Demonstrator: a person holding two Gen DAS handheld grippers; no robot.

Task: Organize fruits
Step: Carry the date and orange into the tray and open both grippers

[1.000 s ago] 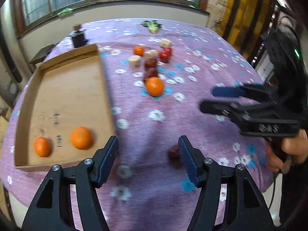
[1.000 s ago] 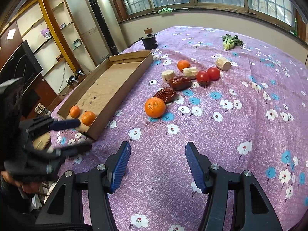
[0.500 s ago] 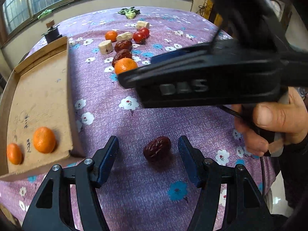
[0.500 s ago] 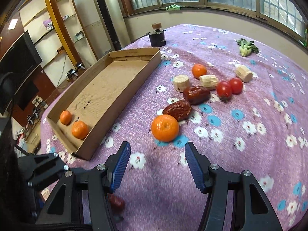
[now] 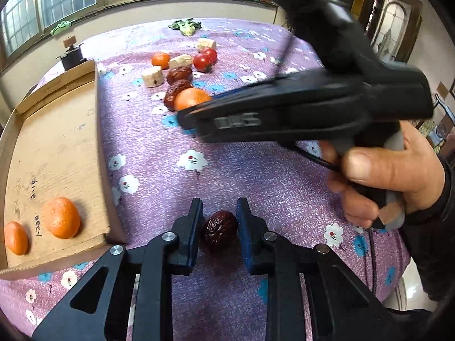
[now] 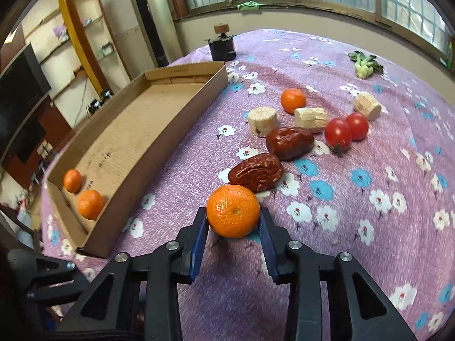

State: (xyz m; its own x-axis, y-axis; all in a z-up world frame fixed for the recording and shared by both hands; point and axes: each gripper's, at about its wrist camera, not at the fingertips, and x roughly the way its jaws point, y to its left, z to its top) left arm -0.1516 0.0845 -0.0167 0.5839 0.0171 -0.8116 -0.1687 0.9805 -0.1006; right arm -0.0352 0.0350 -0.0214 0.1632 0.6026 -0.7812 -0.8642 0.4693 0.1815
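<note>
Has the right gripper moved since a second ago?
Yes. The right gripper advanced toward the fruit cluster; its closing jaws now flank the orange, which earlier sat well ahead beside the dates.

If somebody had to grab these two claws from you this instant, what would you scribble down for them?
Left claw: shut on a red date near the table's front edge, not yet lifted.
Right claw: jaws closing around a big orange, pads at its sides.
Done: two oranges lie in the cardboard tray.
Left on the cloth: two dates, a small orange, two tomatoes, three pale chunks, plus both fruits now in the claws.
</note>
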